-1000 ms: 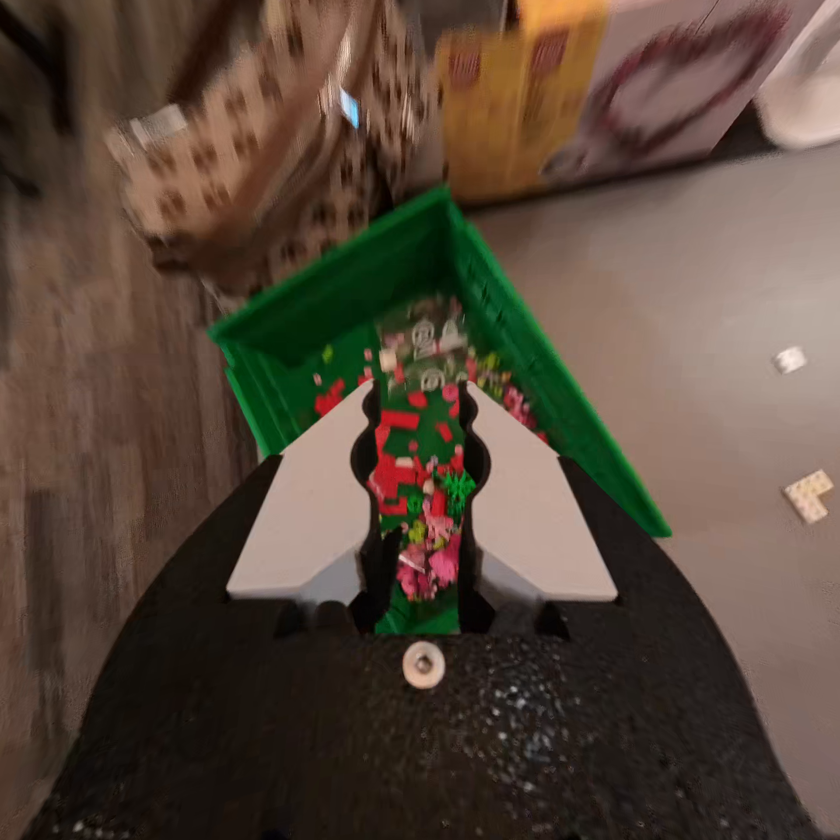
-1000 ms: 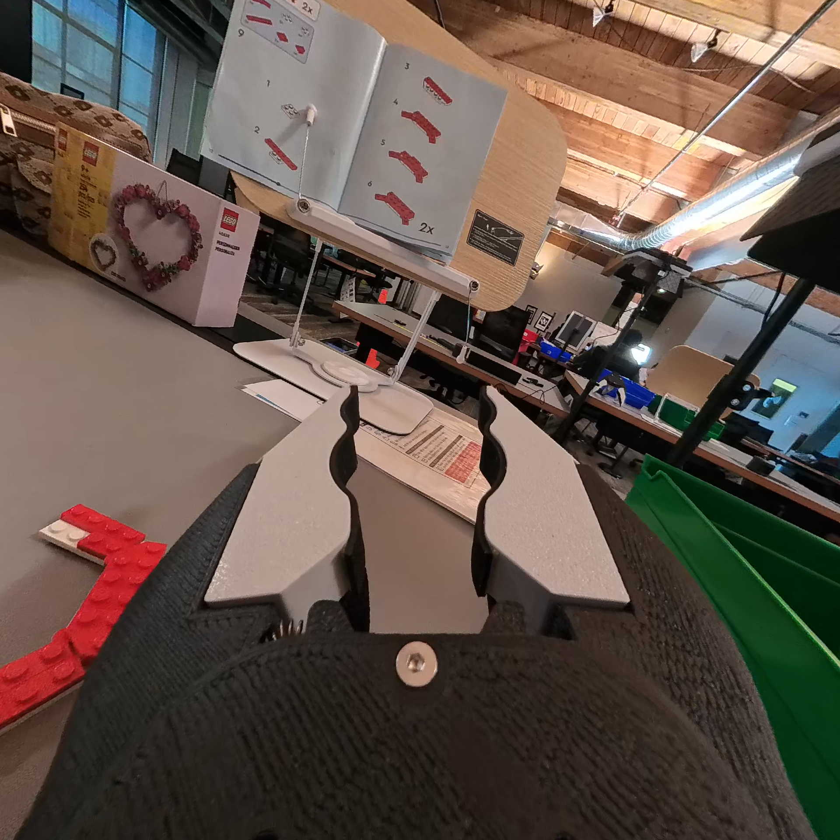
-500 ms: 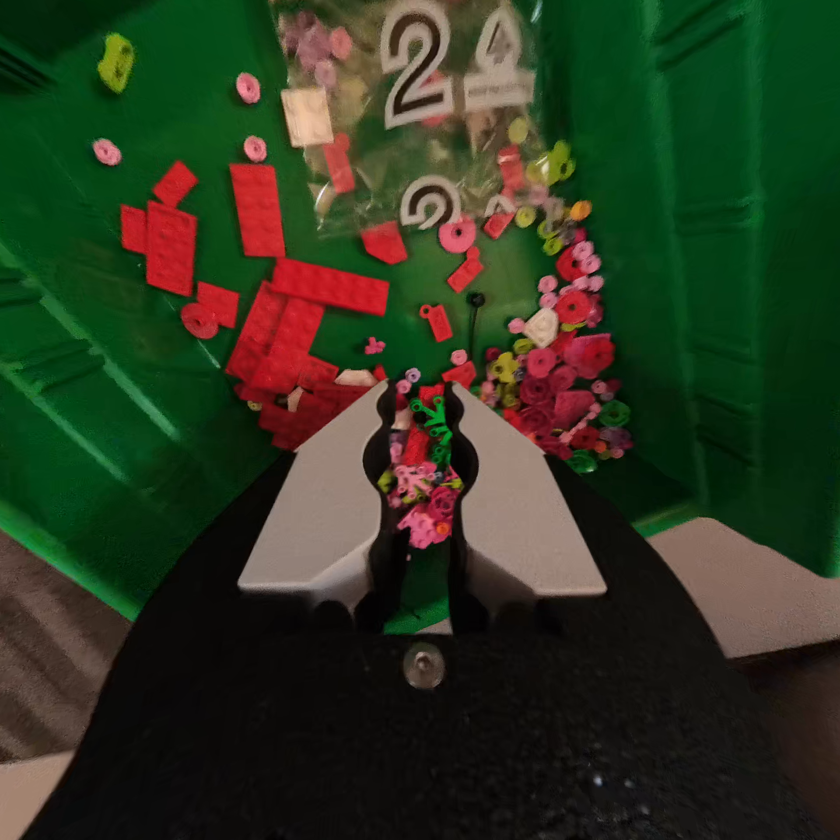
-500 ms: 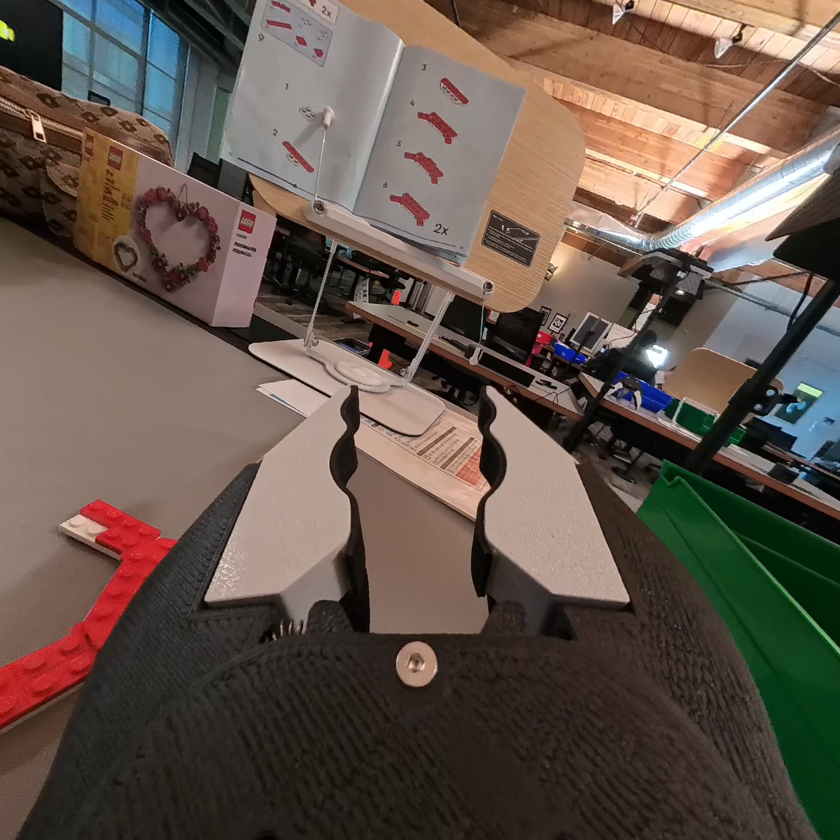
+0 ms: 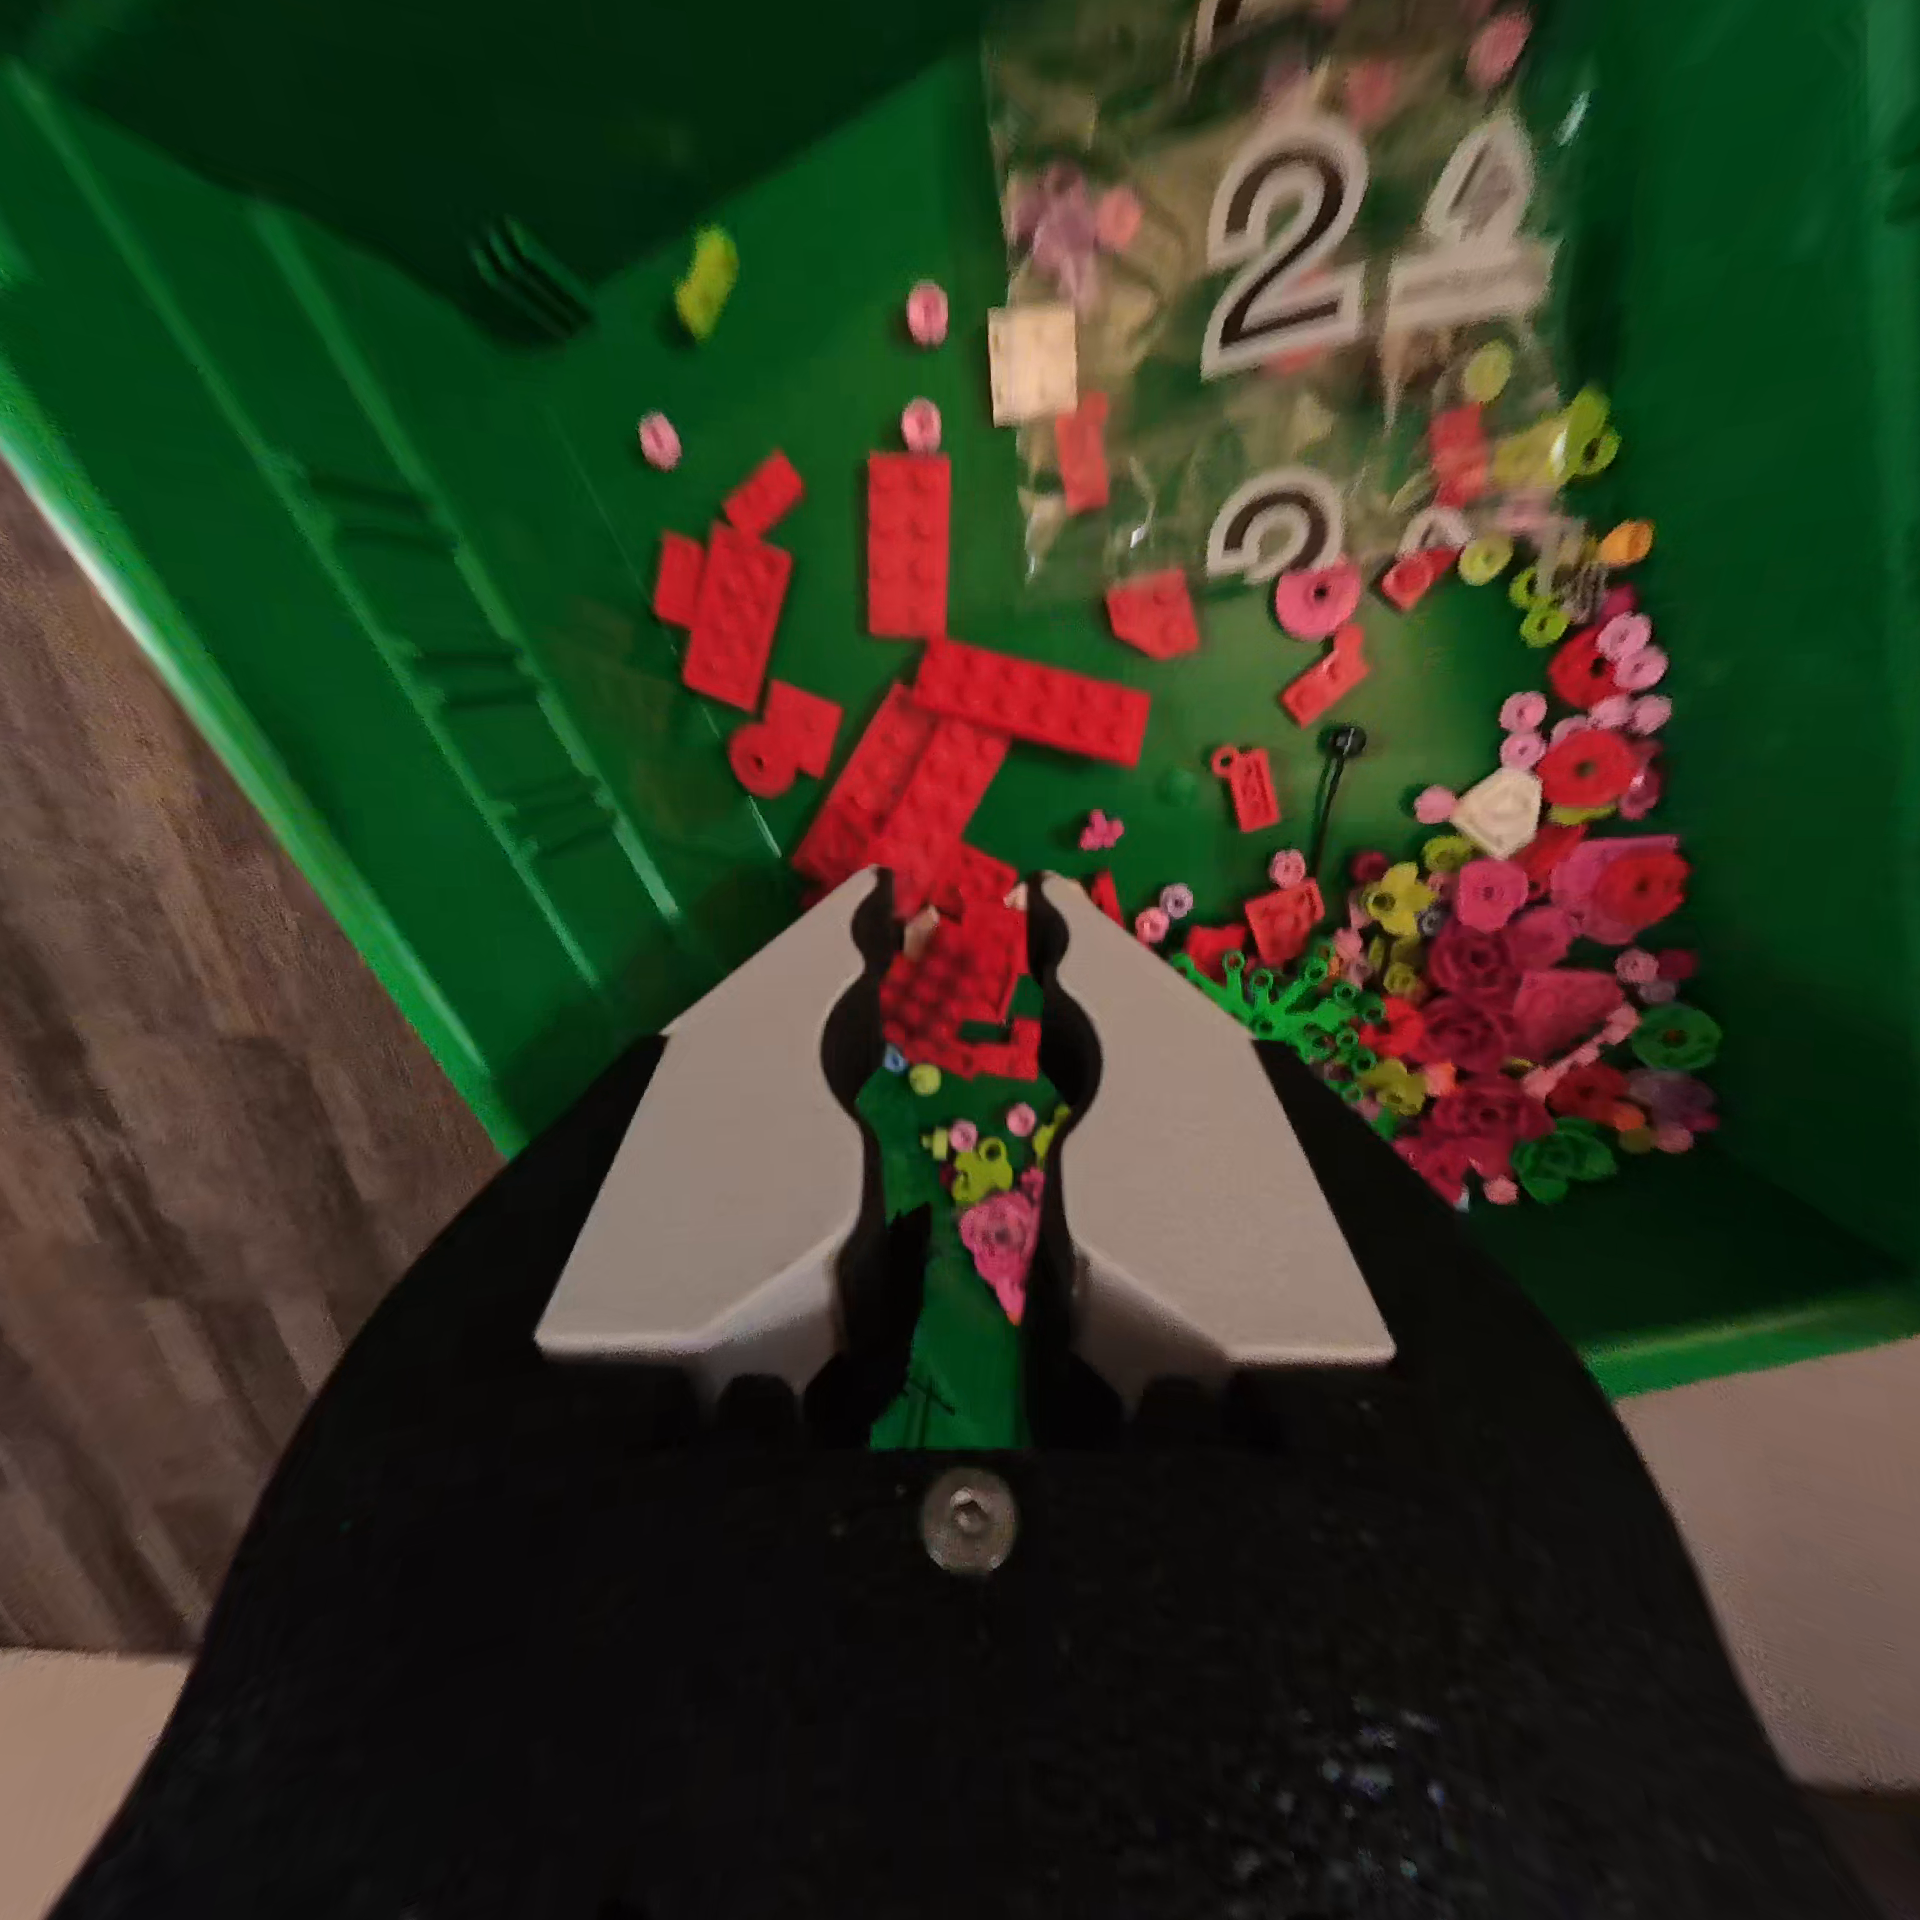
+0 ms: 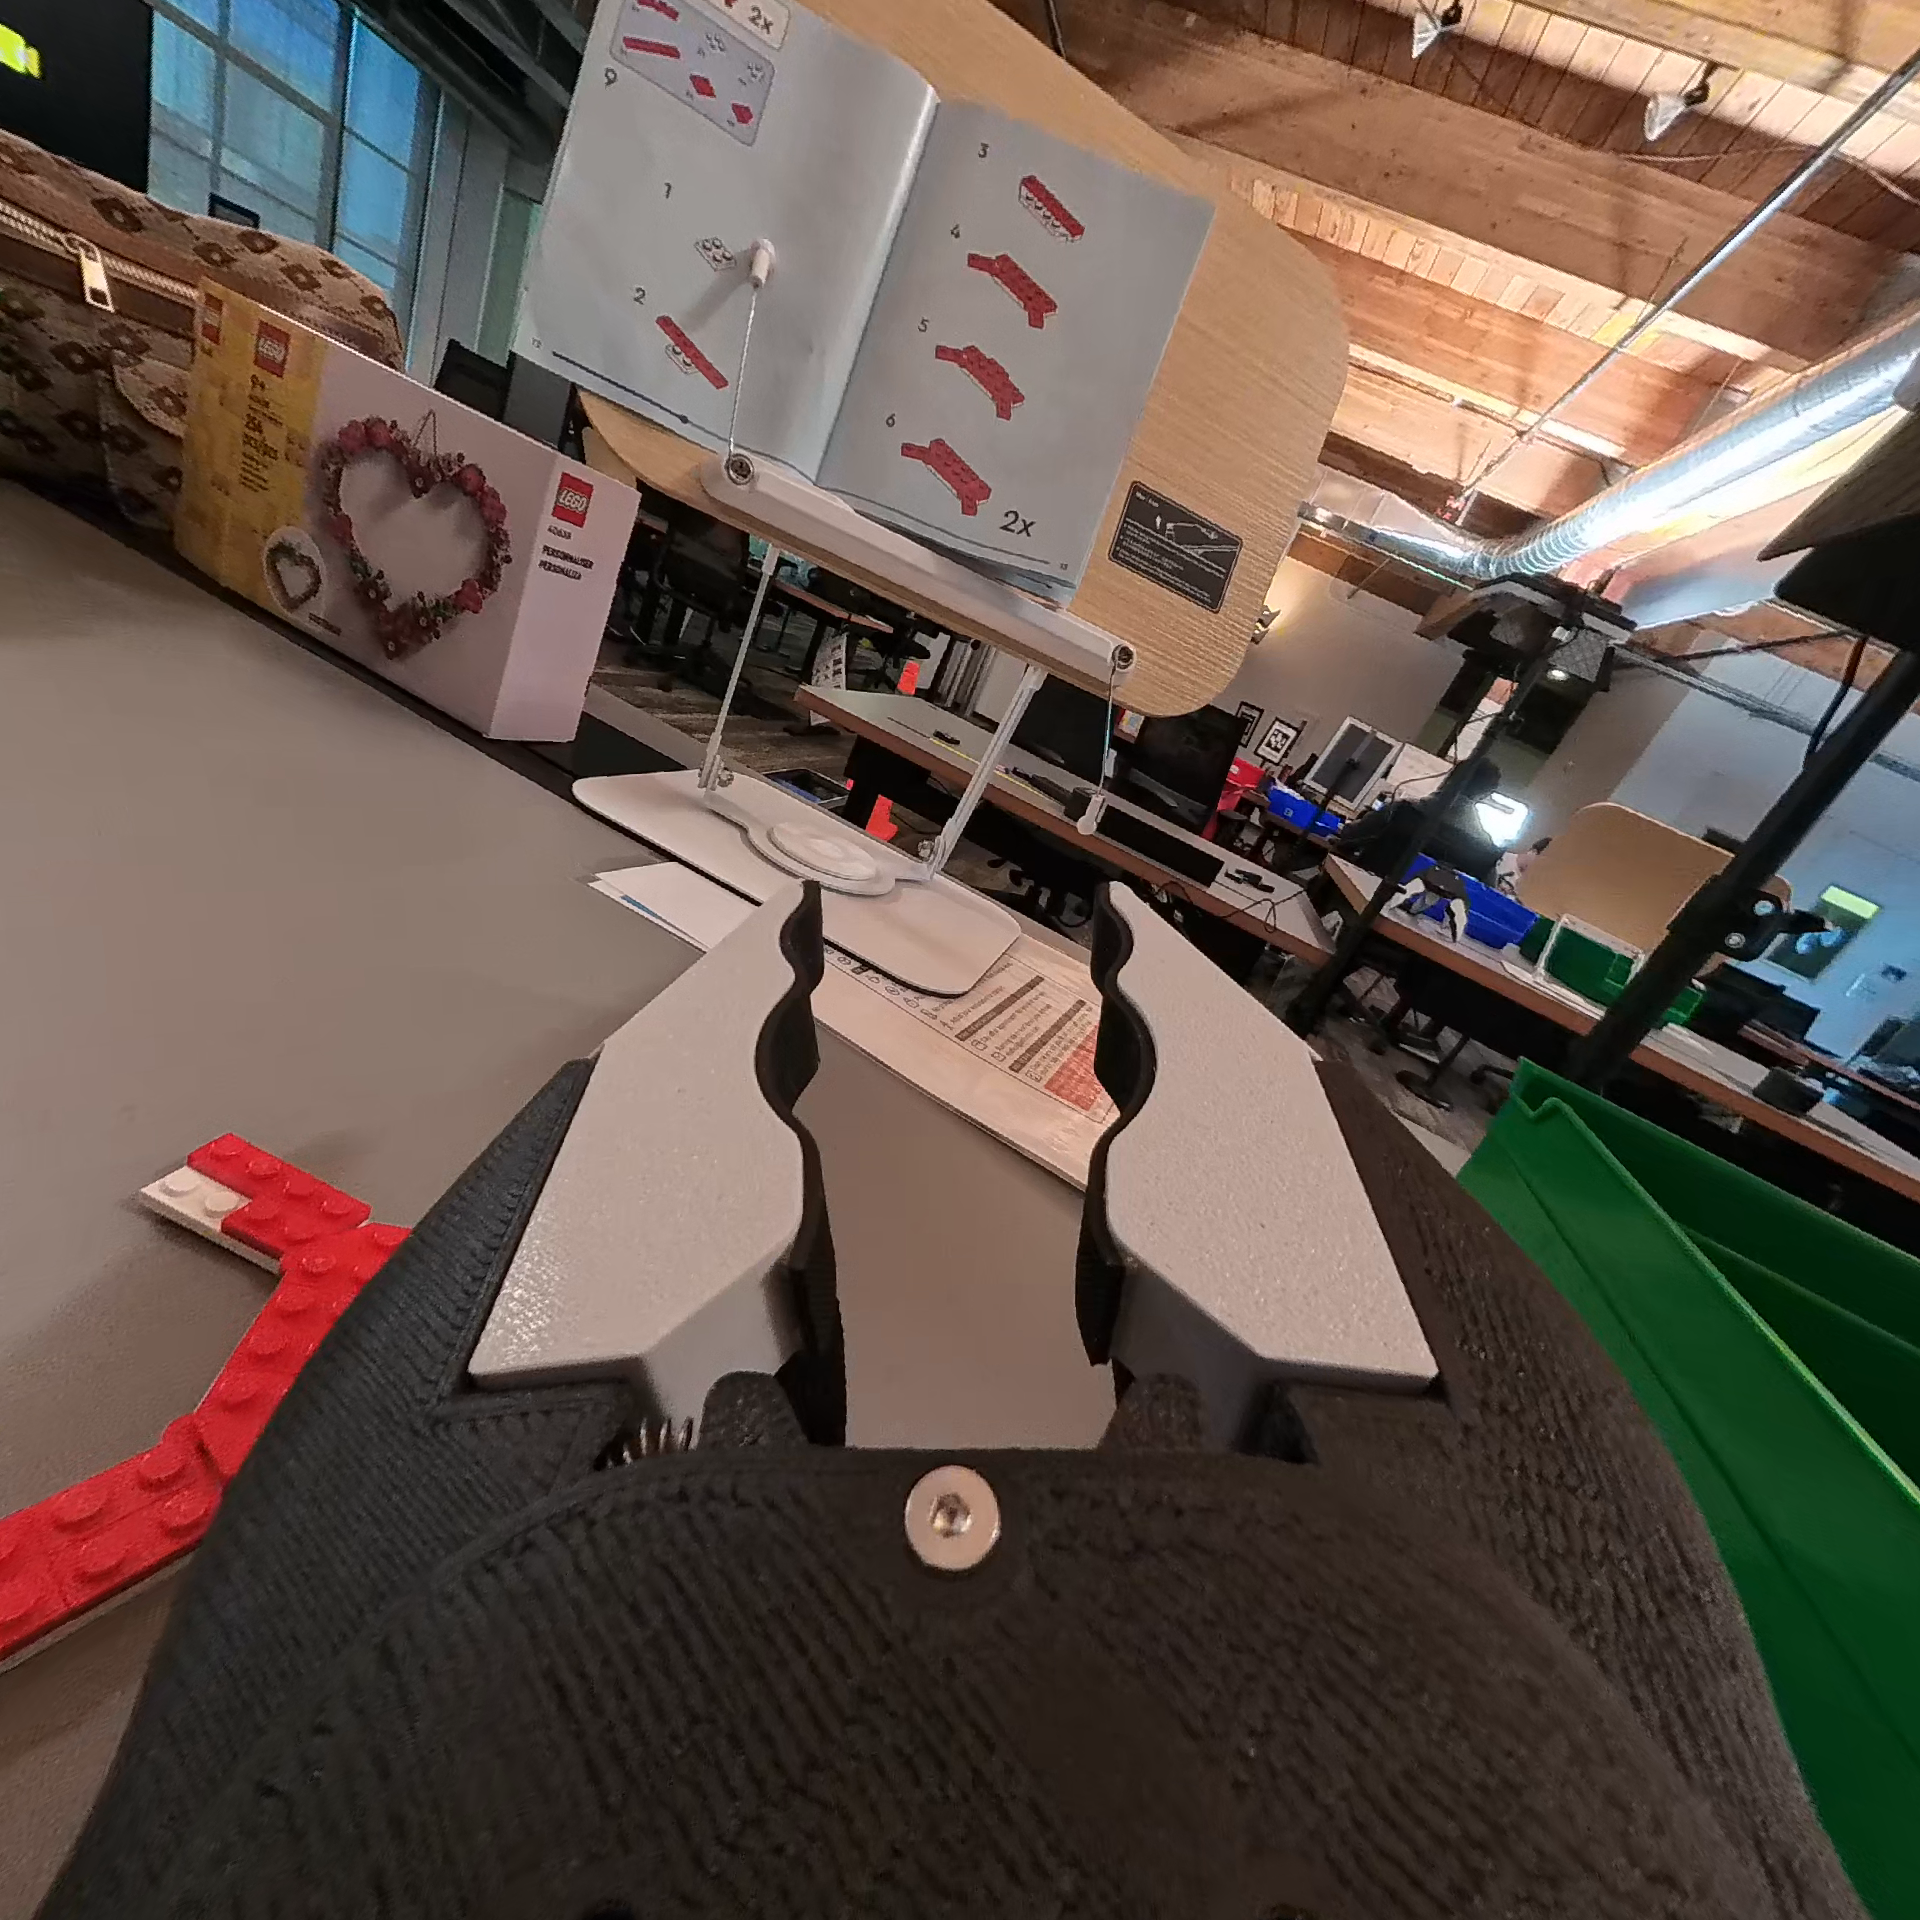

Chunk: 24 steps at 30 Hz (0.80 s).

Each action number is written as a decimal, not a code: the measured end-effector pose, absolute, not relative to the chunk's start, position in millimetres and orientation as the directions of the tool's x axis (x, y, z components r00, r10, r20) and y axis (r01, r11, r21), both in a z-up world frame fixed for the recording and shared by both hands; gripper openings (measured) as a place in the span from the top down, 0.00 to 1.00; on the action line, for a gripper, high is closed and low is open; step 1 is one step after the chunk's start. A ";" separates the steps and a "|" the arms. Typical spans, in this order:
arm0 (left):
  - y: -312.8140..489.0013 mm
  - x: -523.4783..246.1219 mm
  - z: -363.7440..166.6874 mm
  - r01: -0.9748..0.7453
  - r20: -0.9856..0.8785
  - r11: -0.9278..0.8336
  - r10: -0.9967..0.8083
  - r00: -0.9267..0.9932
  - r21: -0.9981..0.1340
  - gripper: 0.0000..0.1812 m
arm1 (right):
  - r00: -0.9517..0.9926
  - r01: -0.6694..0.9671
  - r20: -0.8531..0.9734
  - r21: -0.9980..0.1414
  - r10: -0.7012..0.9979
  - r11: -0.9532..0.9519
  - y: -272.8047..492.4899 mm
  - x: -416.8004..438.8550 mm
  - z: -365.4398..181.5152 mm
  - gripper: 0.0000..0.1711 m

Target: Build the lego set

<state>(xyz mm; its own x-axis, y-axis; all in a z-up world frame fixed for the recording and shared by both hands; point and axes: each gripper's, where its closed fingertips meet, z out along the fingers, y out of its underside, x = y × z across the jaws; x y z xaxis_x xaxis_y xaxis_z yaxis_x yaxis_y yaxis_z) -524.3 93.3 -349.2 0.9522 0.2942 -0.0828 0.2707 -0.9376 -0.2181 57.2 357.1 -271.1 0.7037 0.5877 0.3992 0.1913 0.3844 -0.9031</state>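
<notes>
Left tool (image 5: 961,899) has slid left over the green bin (image 5: 312,582); narrowly parted, empty, red plates (image 5: 935,790) just ahead, angled up-right. Right tool (image 6: 951,925) wide, idle.

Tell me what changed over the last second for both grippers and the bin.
The left gripper swung from above the table edge down into the green bin, then shifted from the flower pieces to over the red plates. Its jaws stayed slightly apart, gripping nothing. The right gripper tilted only slightly, open and empty; the red assembly and instruction booklet stayed put.
</notes>
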 end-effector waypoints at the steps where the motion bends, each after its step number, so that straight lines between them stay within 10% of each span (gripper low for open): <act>1: 99.5 -526.4 -345.3 0.265 -0.082 -0.929 0.294 0.952 -0.258 0.86 | 0.703 0.192 0.400 -0.903 0.588 0.385 357.0 57.1 -271.1 0.70; 24: 113.0 -551.6 -373.9 0.149 -0.205 -0.977 0.178 0.962 -0.150 0.98 | 0.689 0.231 0.436 -0.889 0.579 0.395 356.7 53.6 -274.6 0.71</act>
